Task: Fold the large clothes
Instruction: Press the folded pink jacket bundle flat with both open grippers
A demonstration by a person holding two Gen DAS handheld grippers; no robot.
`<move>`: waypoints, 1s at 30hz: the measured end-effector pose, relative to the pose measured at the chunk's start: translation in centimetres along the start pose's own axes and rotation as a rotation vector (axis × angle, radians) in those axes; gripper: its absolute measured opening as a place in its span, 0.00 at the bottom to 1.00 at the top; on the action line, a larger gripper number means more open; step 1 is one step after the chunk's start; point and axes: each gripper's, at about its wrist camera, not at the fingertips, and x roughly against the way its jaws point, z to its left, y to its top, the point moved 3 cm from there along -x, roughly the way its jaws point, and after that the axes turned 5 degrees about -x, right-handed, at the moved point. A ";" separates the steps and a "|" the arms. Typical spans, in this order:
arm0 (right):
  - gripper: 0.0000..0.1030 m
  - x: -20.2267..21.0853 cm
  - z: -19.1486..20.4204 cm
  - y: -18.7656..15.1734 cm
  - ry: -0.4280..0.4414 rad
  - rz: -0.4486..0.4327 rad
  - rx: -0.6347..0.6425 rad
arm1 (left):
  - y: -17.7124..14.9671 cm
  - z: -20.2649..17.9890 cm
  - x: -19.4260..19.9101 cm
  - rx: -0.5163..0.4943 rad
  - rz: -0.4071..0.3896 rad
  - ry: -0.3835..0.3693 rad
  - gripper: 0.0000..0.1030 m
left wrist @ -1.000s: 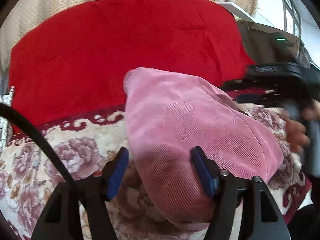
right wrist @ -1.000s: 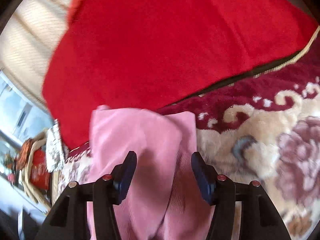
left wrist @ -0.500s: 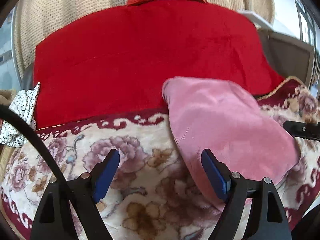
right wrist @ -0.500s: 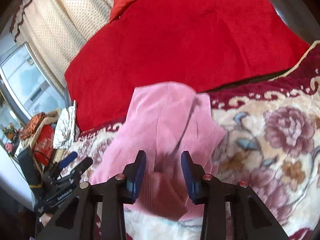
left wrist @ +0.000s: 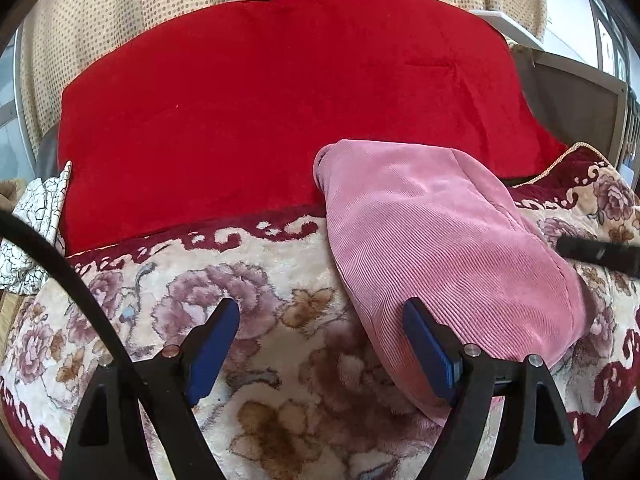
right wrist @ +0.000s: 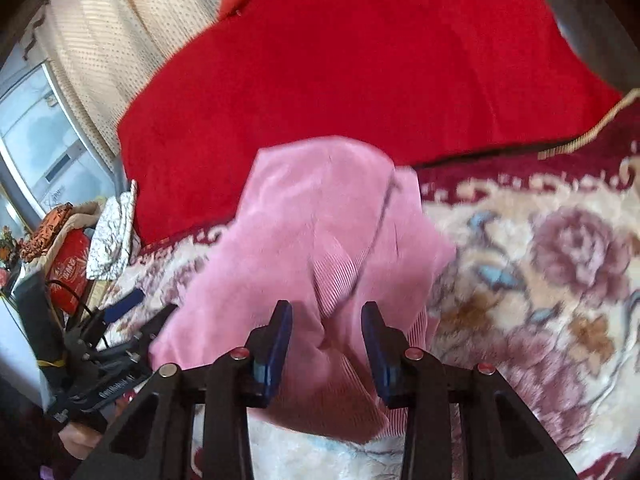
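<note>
A folded pink corduroy garment lies on a floral blanket, its far end touching a red quilt. My left gripper is open and empty, with its right finger beside the garment's near left edge. In the right wrist view the garment lies straight ahead. My right gripper hovers over its near end with jaws partly open, and a raised fold of pink cloth stands between the pads. I cannot tell whether the pads touch it. The left gripper shows at the left.
The red quilt covers the back of the bed, with a dotted beige curtain behind. A white crackle-patterned cloth and a red bag sit at the bed's left side. A grey headboard stands at the right.
My left gripper let go of the pink garment and drew back to the left, now open. My right gripper narrowed its jaws and backed away a little from the garment.
</note>
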 end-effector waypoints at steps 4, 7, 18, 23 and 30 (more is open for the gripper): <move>0.38 1.6 1.5 0.5 0.048 -0.078 0.030 | 0.0 0.0 0.2 0.001 -0.001 0.000 0.82; 0.38 -0.4 2.0 -0.2 0.048 -0.005 0.049 | -0.1 -0.1 0.1 0.000 0.000 0.001 0.82; 0.44 -1.3 -1.9 -0.3 0.119 0.056 -0.111 | 0.4 1.6 0.7 0.107 -0.014 -0.108 0.83; 0.44 0.6 -1.3 0.4 0.154 -0.032 -0.086 | 0.6 2.2 0.8 0.150 -0.033 -0.128 0.83; 0.44 0.2 -0.9 0.1 0.151 -0.020 -0.064 | 1.2 -1.5 1.5 0.063 -0.074 -0.214 0.83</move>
